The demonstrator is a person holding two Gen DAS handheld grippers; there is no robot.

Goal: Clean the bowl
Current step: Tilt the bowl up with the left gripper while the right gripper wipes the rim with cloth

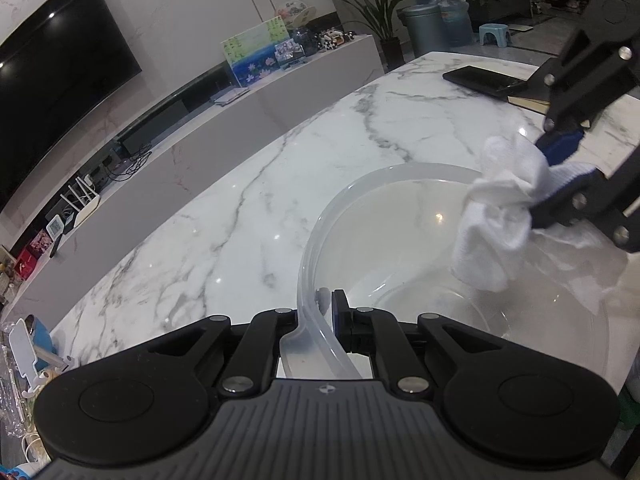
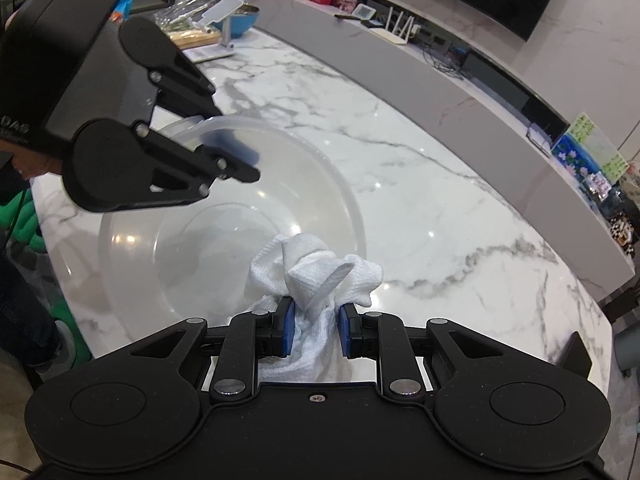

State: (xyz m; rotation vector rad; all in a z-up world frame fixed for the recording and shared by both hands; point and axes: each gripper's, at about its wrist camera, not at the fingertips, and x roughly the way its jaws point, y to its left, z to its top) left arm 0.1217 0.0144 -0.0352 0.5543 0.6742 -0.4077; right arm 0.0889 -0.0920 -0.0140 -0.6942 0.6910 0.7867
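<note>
A clear plastic bowl [image 1: 404,240] [image 2: 224,240] stands on the white marble table [image 1: 240,184] [image 2: 420,184]. My left gripper [image 1: 326,300] [image 2: 240,160] is shut on the bowl's near rim, one pad outside and one inside. My right gripper [image 2: 316,316] [image 1: 560,176] is shut on a crumpled white paper towel [image 2: 316,272] [image 1: 500,216]. The towel hangs over the bowl's right side, its lower end against the inner wall. The bowl's floor is bare and see-through.
A black tablet and a notebook [image 1: 486,80] lie at the table's far end. A phone stand, a blue bowl and bagged items [image 2: 224,24] sit at the other end. A grey TV console [image 1: 200,120] runs beside the table. A person's dark sleeve [image 2: 16,160] is near the left gripper.
</note>
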